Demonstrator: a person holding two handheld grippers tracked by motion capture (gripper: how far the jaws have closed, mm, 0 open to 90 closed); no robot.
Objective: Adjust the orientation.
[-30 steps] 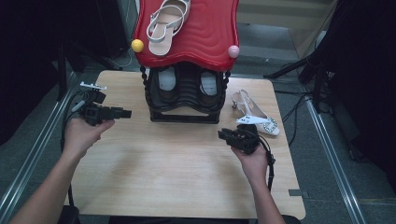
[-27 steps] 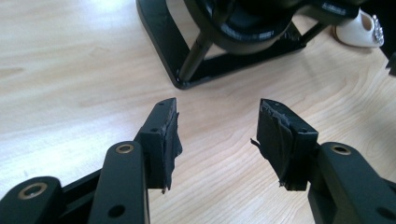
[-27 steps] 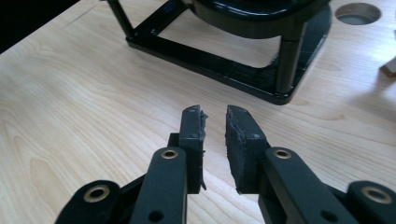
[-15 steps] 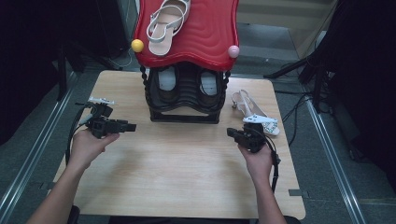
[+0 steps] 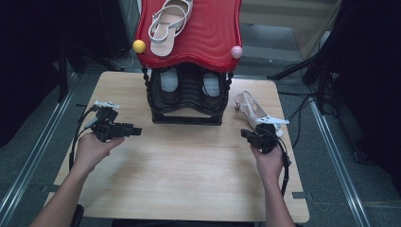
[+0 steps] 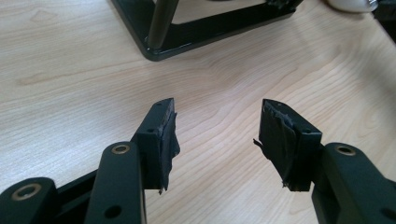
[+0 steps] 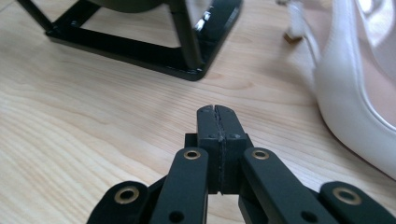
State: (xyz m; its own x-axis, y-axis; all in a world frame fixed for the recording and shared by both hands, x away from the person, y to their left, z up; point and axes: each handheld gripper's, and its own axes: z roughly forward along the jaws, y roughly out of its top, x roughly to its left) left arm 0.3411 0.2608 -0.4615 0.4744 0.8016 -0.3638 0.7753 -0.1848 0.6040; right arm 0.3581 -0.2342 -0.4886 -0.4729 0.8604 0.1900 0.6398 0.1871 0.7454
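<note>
The black shoe rack (image 5: 187, 97) stands at the far middle of the wooden table (image 5: 189, 189), and everything here sits around it. On its red wavy top shelf (image 5: 208, 33) lies one white sandal (image 5: 168, 21), with a yellow ball (image 5: 139, 46) at the shelf's left front corner and a pink ball (image 5: 236, 52) at the right front corner. Under the shelf, two more shoes are tucked into the rack — too dark to say more.

To the right of the rack, just beside its base, a white heeled sandal (image 5: 255, 112) lies on the table. The right gripper (image 5: 247, 134) hovers at the near end of that sandal, close alongside it, not touching. Its jaws have just been closing and now sit pressed together with nothing between them; the right gripper view shows them (image 7: 217, 112) sealed tight, the white sandal (image 7: 359, 93) off to one side and the rack's foot (image 7: 196, 65) ahead.

Left of the rack, the left gripper (image 5: 135, 131) points toward the rack's base, low over the wood. Its jaws stand wide apart and empty (image 6: 217, 123) — bare table between them, the rack's corner (image 6: 159, 46) beyond.
</note>
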